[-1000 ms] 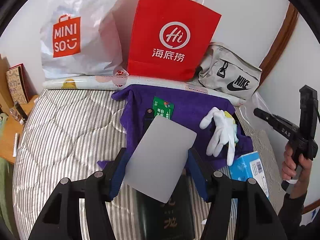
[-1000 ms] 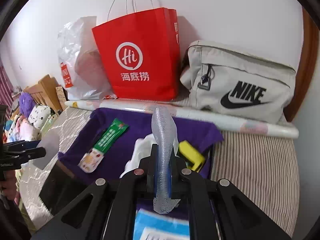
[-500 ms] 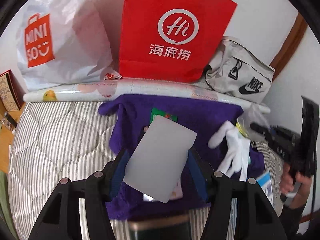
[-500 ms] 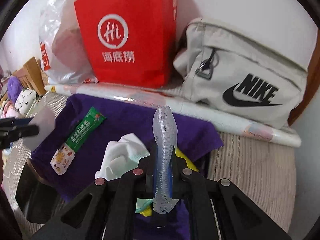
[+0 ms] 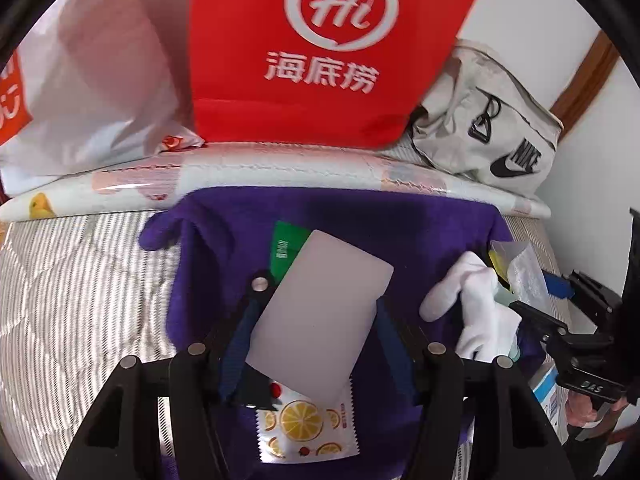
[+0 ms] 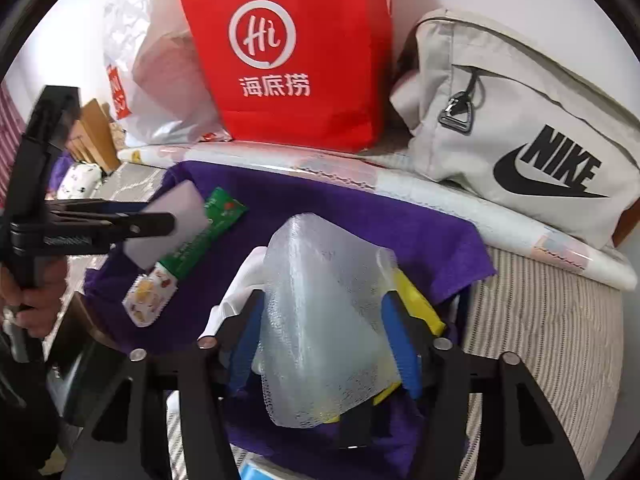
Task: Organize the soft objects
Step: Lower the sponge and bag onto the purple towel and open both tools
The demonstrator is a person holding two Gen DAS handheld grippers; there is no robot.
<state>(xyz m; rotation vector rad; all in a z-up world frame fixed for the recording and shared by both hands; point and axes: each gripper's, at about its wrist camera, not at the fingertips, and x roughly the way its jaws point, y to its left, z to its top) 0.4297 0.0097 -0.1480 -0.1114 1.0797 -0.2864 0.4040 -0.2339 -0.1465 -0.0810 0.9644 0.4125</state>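
My left gripper (image 5: 316, 300) holds a flat pale grey foam block (image 5: 320, 304) by its side edges. Its jaws are easing open, but the pads still touch the block. It hangs over a purple cloth (image 5: 216, 280), just above a green sachet with lemon print (image 5: 308, 428). My right gripper (image 6: 324, 300) is opening. A clear piece of bubble wrap (image 6: 320, 320) sits loose and spread wide between its blue pads. Under it lie a white glove (image 6: 240, 292) and a yellow item (image 6: 416, 304). The left gripper (image 6: 152, 224) with the block shows at the left of the right wrist view.
A red paper bag (image 5: 332, 52), a white plastic bag (image 5: 92, 80) and a beige Nike bag (image 6: 520, 120) stand against the wall behind a rolled printed mat (image 5: 280, 172). The striped mattress (image 5: 72, 300) lies to the left. A blue box (image 5: 548, 392) sits near my right gripper.
The right jaws went from pinched on the bubble wrap to wide apart, and the wrap spread out flat. The left gripper carried the block forward and down over the purple cloth.
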